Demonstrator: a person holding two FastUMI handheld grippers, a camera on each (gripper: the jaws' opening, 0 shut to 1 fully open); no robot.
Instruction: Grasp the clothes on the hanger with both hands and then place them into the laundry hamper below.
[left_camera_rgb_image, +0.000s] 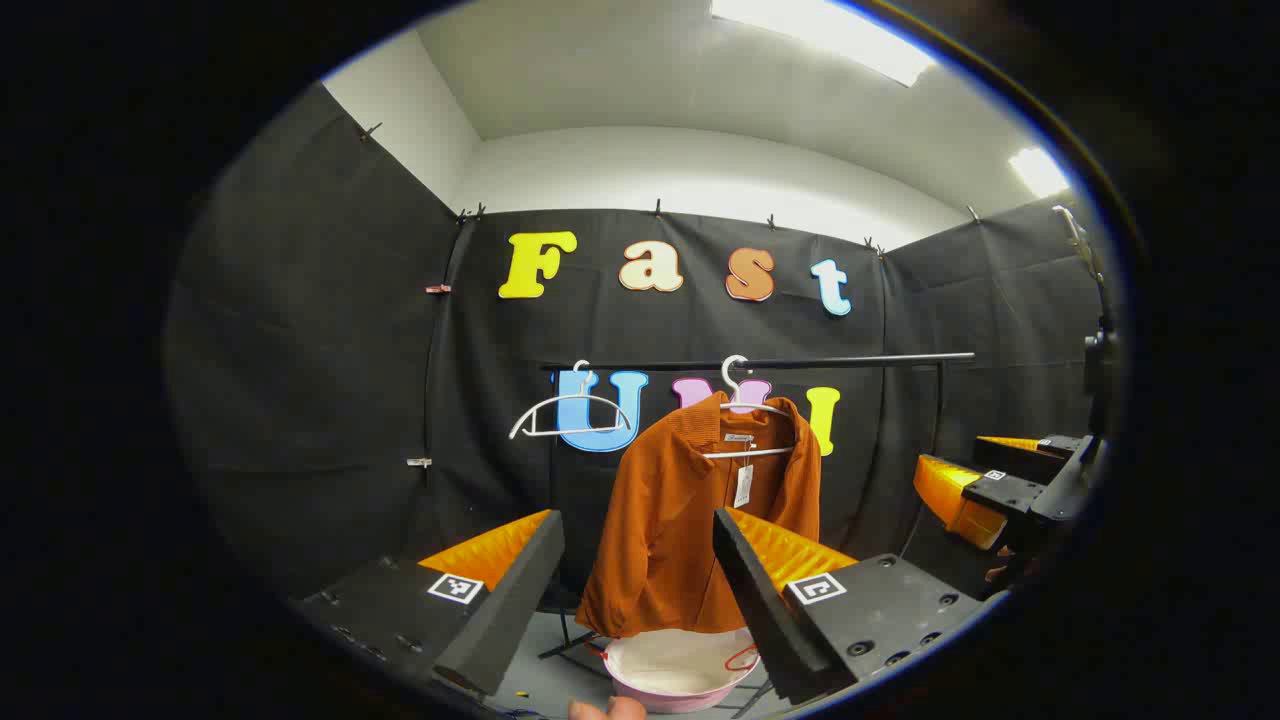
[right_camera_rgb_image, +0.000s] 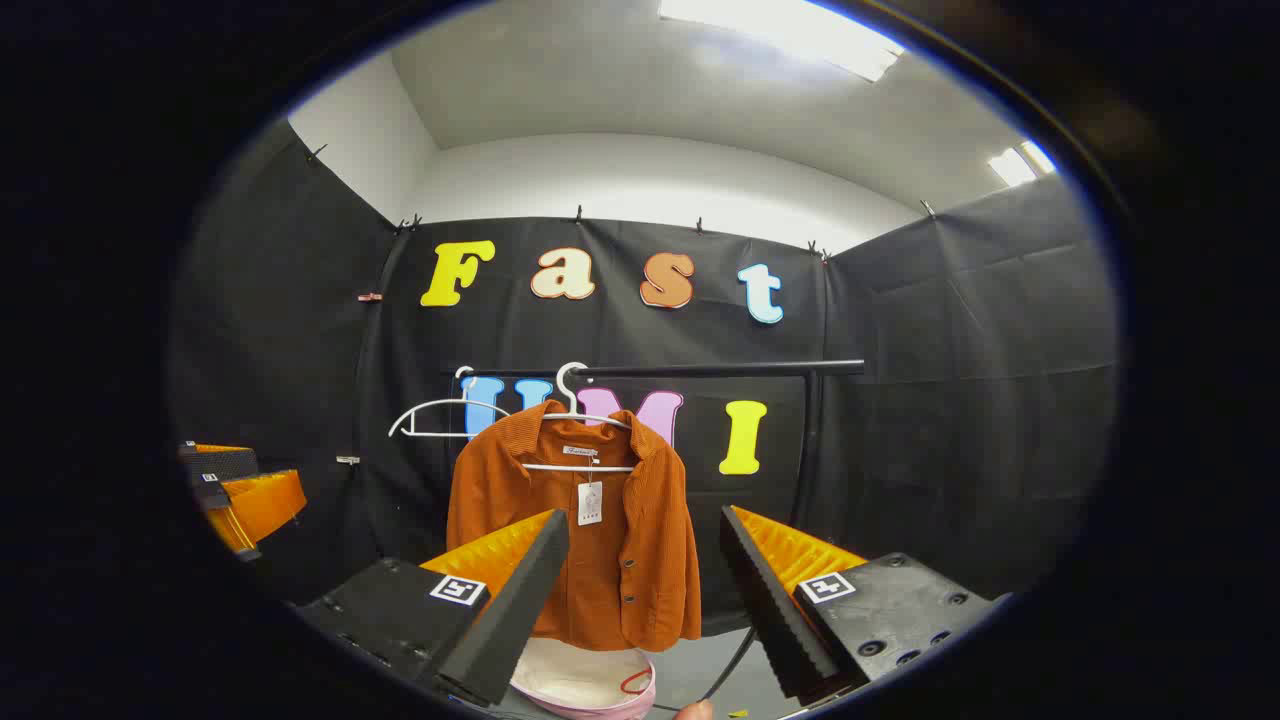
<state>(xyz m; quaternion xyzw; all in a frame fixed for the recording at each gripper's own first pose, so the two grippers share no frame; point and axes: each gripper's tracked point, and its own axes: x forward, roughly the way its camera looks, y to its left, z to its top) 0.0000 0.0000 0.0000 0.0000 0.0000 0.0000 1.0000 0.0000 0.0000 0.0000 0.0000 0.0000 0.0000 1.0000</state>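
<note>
Bright ceiling panels (left_camera_rgb_image: 825, 35), mild glare, sharp centre, strong fisheye bending at edges.

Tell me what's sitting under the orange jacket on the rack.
Under the orange jacket sits a pink laundry hamper, pale inside with a red handle. Its far rim is covered by the jacket's hem, and the gripper fingers cover its sides.

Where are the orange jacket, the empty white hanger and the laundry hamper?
orange jacket (right_camera_rgb_image: 520, 520), right gripper view, front panel.
empty white hanger (left_camera_rgb_image: 570, 415), left gripper view, shoulder bar.
laundry hamper (left_camera_rgb_image: 655, 690), left gripper view, pink rim.
</note>
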